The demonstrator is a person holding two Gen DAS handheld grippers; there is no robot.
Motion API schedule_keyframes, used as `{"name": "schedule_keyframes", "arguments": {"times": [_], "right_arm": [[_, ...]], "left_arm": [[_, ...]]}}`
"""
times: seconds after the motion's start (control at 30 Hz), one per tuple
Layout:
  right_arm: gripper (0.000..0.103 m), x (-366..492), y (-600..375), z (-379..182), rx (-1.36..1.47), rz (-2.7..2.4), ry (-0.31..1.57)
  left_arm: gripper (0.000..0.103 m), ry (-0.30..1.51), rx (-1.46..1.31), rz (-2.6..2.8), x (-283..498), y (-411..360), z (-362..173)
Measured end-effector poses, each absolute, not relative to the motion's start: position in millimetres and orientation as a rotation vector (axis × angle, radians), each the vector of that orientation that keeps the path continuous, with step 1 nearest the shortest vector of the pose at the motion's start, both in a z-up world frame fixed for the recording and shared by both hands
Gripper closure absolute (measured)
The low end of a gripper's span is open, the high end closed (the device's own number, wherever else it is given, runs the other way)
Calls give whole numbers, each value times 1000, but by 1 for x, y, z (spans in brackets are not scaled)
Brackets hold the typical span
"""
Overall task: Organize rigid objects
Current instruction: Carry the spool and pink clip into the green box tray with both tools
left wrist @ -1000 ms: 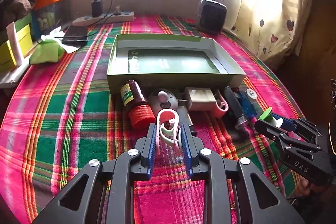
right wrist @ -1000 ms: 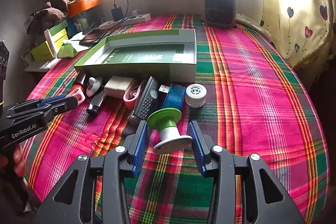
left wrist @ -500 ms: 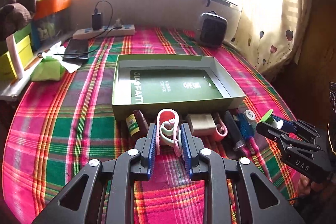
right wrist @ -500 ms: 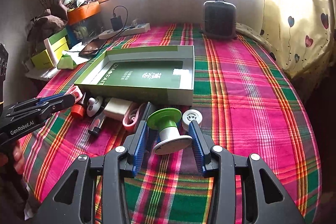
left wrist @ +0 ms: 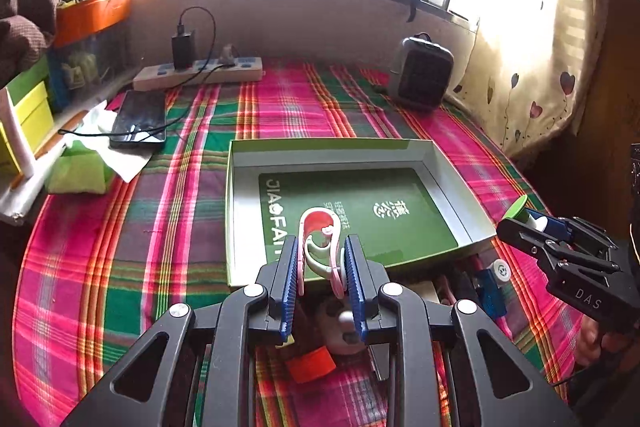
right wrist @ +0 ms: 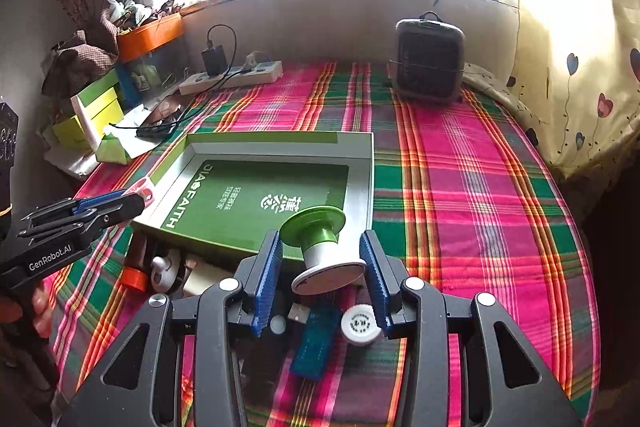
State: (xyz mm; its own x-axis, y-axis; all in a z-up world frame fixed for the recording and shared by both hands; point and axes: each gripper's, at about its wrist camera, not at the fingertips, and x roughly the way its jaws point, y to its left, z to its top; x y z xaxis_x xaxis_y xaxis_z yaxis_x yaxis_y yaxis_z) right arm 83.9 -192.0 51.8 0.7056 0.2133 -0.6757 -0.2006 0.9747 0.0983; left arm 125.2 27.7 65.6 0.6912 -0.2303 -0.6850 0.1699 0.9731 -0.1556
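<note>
Clip (left wrist: pixel 320 247) and spool (right wrist: pixel 322 249) are each held clear of the bed (right wrist: pixel 472 187), one per gripper, and both are poised near the front wall of the tray (left wrist: pixel 240 211) that lies just ahead of the jaws. The pink-and-white clip is gripped by the left gripper (left wrist: pixel 322 267), whose jaws are closed on its two long sides, so that its looped end projects forward over the tray's near edge. It is held by the flanks, it seems, because these are its flattest faces.

The green-and-white spool is grasped by the right gripper (right wrist: pixel 320 267); the jaws are clenched on its white flange while the green flange tilts up and forward, toward the tray's near right corner. The wide flange is probably chosen since the narrow neck would slip.

Below and behind the jaws, a row of small things is left along the tray's front wall: a red-capped bottle (right wrist: pixel 134 277), a blue stick (right wrist: pixel 316 343) and a white cap (right wrist: pixel 360 323), among others too hidden to be named. The tray itself is empty, so the sorting is judged barely begun, and the two held pieces are likely meant to be set down inside it, well apart.
</note>
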Motion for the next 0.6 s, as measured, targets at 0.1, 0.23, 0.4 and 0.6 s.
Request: {"name": "schedule_keyframes", "arguments": {"times": [0.1,0.23,0.4,0.6], "right_arm": [[61,100,-188,50,1,228,763],[61,121,-184,45,0,230,783],[61,145,-180,37,-17,224,815],[61,169,-171,26,-41,231,849]], "left_arm": [[81,776,-89,-221,138,31,66],[81,793,-93,-205,158,35,61],[81,814,-88,-204,176,37,53],[81,837,-90,-198,195,38,45]]}}
